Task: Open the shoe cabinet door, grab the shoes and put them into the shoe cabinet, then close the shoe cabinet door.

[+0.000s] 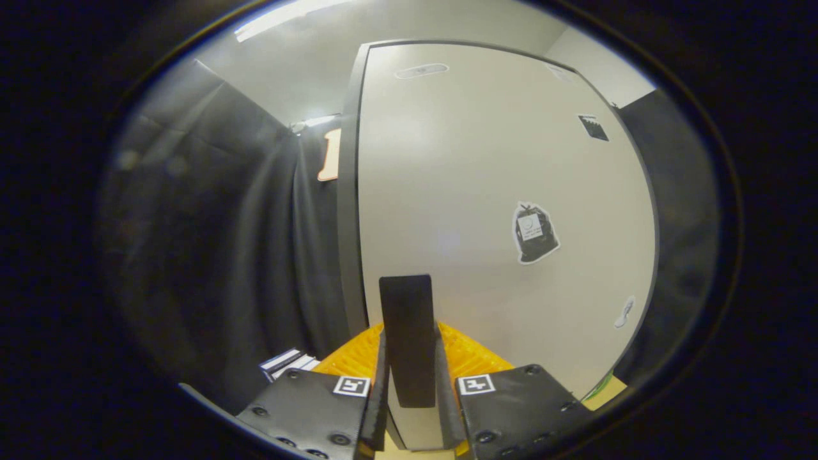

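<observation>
The gripper (409, 377) fingers pinch the dark flat handle (406, 332) of the pale smooth cabinet door (486, 179) just ahead; the door looks closed, no shoes stored yet.

We see the gripper (410, 358) clamped on the dark door handle (406, 319) of the shoe cabinet door (486, 179), fingers pressing both sides.

Black curtain (211, 243) walls, pale ceiling (307, 70), bright light strip (281, 19).
</observation>
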Demonstrator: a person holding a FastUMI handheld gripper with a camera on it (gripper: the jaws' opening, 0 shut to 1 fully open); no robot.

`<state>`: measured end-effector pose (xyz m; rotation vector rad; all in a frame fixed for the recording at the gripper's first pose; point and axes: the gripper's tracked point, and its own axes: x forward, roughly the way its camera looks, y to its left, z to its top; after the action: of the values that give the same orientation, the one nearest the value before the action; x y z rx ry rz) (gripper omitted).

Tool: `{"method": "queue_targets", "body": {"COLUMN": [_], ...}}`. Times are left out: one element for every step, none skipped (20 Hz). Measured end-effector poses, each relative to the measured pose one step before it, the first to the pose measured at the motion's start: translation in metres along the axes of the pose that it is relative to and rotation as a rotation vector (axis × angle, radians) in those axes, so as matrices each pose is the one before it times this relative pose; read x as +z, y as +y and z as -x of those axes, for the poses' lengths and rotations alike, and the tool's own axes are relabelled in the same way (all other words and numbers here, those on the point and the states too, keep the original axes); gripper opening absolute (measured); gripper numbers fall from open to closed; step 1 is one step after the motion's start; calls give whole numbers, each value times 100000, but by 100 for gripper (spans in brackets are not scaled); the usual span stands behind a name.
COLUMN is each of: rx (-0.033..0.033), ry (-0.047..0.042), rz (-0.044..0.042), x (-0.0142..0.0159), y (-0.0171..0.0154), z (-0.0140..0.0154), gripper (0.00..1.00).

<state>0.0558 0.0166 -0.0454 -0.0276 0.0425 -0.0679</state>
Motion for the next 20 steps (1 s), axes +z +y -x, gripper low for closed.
{"method": "queue_targets", "body": {"rx": [101, -16, 35, -398, -137, 259, 291, 324, 359, 94, 130, 159, -62, -245, -422, -396, -545, -759, -791, -911], "ry": [-216, 276, -1089, 318, -607, 83, 493, 95, -169, 183, -82, -68, -120, -179, -182, 74, -165, -8, 4, 77], "rz": [-575, -659, -48, -679, -697, -113, 92, 81, -158, -335, -55, -78, -103, 208, 195, -150, -688, -281, -52, -235], "x": [2, -29, 230, -168, -116, 283, 10, -3, 106, 19, 95, 17, 77, -34, 38, 23, 123, 74, 111, 50], "y": [34, 0, -16, -38, 113, -78, -67, 47, -1, 20, -5, -42, -135, -162, -164, -138, -293, -309, -239, -285], "z": [-53, -140, 228, 38, -158, 185, 200, 146, 237, 280, 281, 405, 480, 660, 730, 721, 571, 599, 638, 490], "gripper": [32, 28, 21, 20, 11, 10, 8, 6, 6, 6, 6, 6, 6, 6, 6, 6, 6, 6, 6, 6]}}
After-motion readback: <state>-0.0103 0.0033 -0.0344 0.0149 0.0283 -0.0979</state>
